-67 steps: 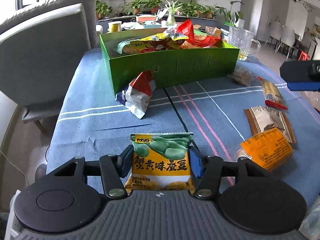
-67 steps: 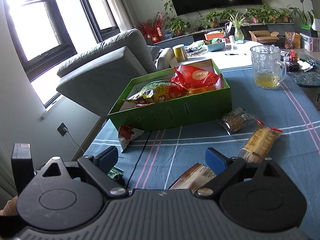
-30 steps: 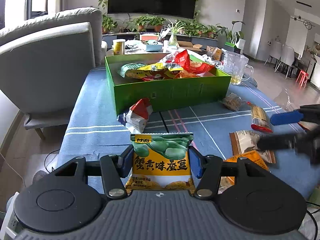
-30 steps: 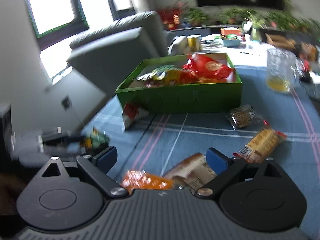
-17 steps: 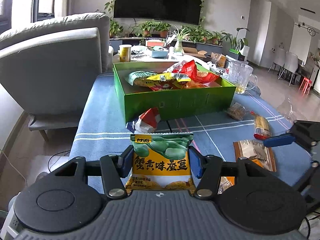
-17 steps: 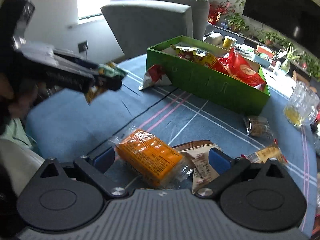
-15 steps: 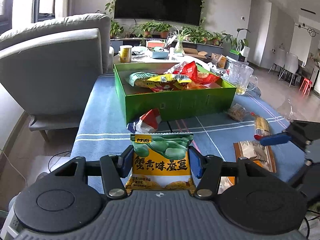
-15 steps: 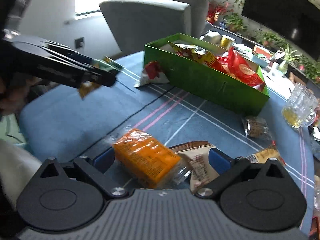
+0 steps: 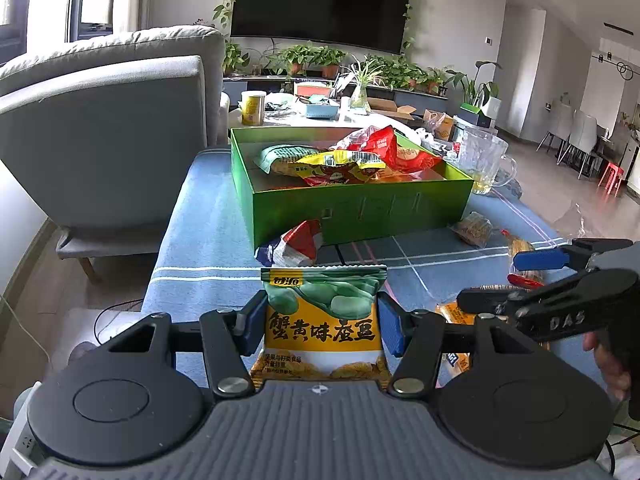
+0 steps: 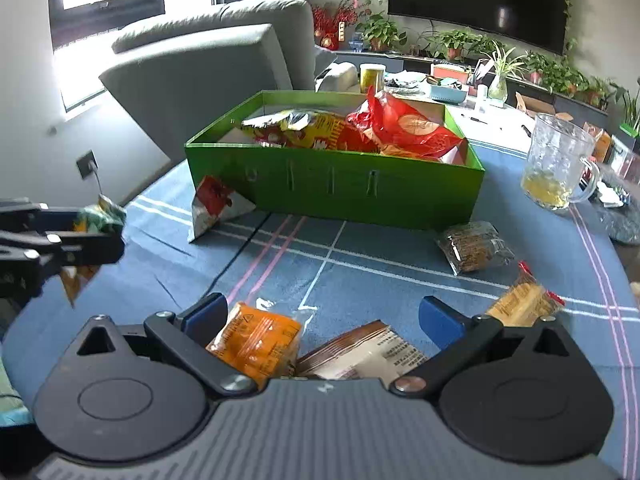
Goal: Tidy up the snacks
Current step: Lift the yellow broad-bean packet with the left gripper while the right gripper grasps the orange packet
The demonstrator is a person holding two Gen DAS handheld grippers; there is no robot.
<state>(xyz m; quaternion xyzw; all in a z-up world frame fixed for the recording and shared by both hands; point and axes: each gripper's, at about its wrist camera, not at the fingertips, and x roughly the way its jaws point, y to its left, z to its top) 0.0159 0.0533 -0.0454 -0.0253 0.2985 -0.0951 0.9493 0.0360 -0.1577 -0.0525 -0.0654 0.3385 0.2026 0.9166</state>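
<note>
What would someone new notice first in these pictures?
The green box, heaped with bright snack bags, sits mid-table. Up close, the left gripper is shut on a yellow-green packet. The right gripper stands open over an orange packet and a brown one on the blue cloth.

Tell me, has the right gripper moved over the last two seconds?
Yes. The right gripper has come down toward the tablecloth, now straddling the orange packet.

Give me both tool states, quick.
Left tool: shut on the green-and-yellow snack packet.
Right tool: open, nothing gripped; orange packet lies between its fingers.
</note>
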